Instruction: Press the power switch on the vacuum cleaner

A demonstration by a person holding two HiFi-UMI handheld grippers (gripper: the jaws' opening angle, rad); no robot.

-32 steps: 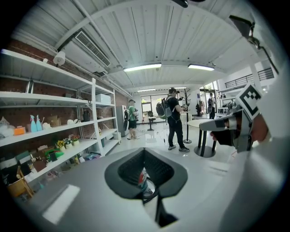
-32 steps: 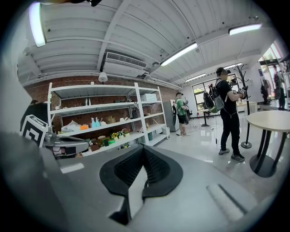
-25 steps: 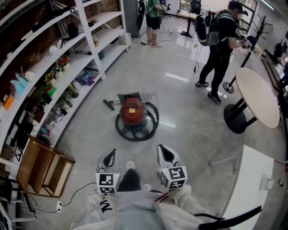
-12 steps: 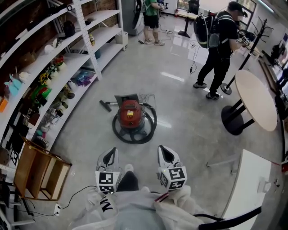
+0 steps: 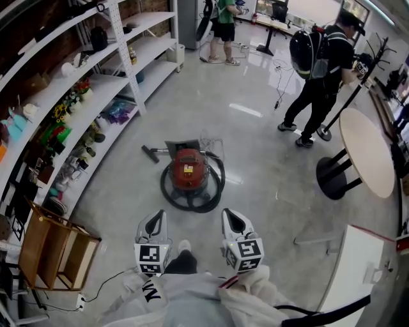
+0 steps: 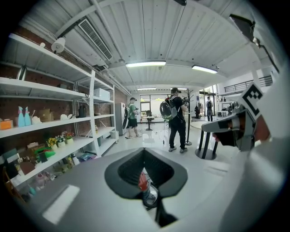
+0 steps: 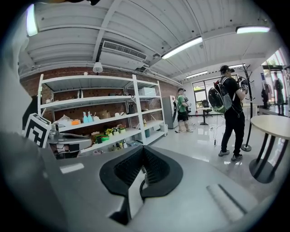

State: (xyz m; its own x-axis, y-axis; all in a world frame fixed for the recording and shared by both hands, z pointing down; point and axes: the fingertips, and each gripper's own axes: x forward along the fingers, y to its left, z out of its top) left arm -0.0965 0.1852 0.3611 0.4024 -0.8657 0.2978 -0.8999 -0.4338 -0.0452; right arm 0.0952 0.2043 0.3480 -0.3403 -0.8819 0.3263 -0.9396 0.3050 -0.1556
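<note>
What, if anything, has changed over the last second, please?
The vacuum cleaner sits slightly lower in the head view, so the head camera has come nearer; the person with the backpack has drifted right. The left gripper and right gripper stay low, fingers together, holding nothing.

one red vacuum cleaner [image 5: 190,170] sits at the centre of the frame with one black hose [image 5: 190,205] coiled round it, and two grippers show at the bottom, the left gripper [image 5: 155,220] and the right gripper [image 5: 232,217]. two people stand along the top, one person in a green top [image 5: 225,13] and one person with a backpack [image 5: 329,76]. at the right is one round table [image 5: 367,147], at the lower left one wooden crate [image 5: 57,246], and up the left side one white shelf unit [image 5: 112,86].
</note>
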